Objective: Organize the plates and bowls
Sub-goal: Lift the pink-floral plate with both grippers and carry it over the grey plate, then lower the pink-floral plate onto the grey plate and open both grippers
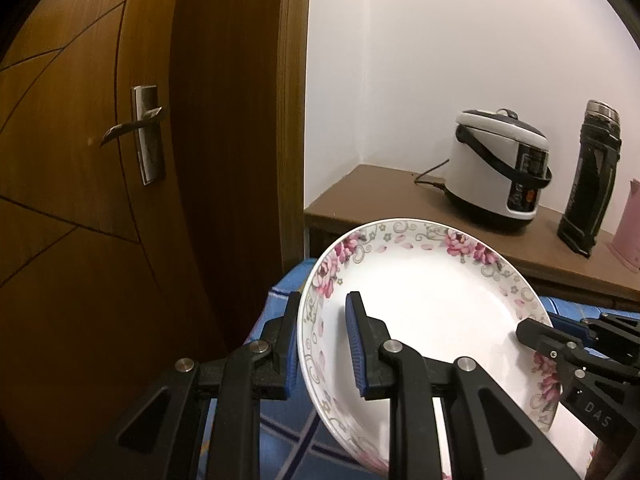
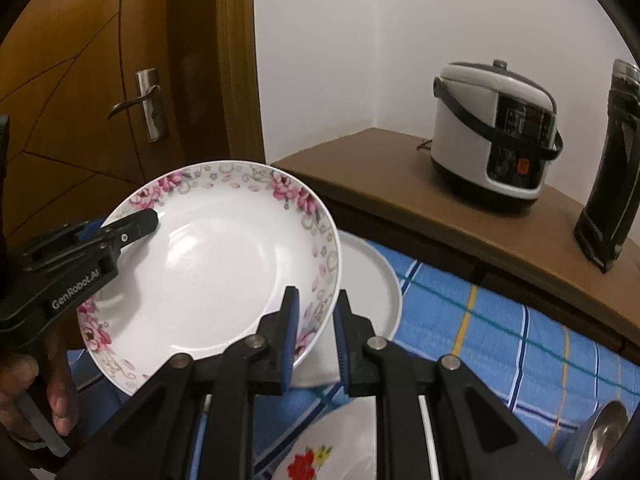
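Plate: white ceramic plate with pink floral rim [image 2: 224, 256] is hanging tilted above the blue checked cloth [image 2: 500, 340].
Left gripper [image 1: 322, 350]: fingers are straddling the near-left rim, clamped.
Right gripper [image 2: 316, 340]: pads are closing on the opposite rim (a sliver of gap showing).
Edge room: wooden door [image 1: 100, 200] is standing close left.
Right view only: plain white round plate [image 2: 372, 284] and red-flower plate [image 2: 340, 448] are lying below.
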Tool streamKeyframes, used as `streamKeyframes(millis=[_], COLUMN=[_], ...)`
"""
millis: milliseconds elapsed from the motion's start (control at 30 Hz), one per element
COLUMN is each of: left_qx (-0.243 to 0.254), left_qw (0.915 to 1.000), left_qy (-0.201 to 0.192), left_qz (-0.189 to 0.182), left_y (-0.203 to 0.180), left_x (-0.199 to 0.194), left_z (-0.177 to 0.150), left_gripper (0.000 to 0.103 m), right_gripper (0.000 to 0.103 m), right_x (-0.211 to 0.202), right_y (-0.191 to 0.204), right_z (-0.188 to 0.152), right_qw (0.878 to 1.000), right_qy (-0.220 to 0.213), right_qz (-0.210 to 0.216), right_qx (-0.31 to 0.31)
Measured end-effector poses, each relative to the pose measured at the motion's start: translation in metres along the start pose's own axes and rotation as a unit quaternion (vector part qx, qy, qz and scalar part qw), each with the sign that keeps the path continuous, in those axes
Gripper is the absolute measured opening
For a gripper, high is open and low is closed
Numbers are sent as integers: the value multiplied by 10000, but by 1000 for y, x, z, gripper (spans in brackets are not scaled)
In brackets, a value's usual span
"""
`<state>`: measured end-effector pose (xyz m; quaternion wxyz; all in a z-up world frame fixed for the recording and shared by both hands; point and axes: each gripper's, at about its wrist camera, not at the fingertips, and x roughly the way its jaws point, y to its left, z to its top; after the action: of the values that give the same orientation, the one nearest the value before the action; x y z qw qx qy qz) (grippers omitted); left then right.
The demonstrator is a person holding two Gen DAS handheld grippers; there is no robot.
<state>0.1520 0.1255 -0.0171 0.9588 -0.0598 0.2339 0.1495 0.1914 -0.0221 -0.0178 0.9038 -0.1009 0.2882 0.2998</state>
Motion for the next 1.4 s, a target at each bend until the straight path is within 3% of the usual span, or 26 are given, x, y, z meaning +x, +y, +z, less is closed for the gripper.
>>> streamKeyframes(millis=[567,1400], left_qx=[1,66], left_qw=[9999,9988], left_qy=[-105,454], left_qz=[-56,-172], left_y=[-21,-26], left_x=[53,100], left_z=[11,-4], left_gripper=[23,25], right_gripper=[18,19], right_x=[31,60], right_y=[-22,-26], right_z=[7,6], right_qw=[9990,9941], right_qy=[166,776], right_qz=[-411,-735], right_qx=[99,-186])
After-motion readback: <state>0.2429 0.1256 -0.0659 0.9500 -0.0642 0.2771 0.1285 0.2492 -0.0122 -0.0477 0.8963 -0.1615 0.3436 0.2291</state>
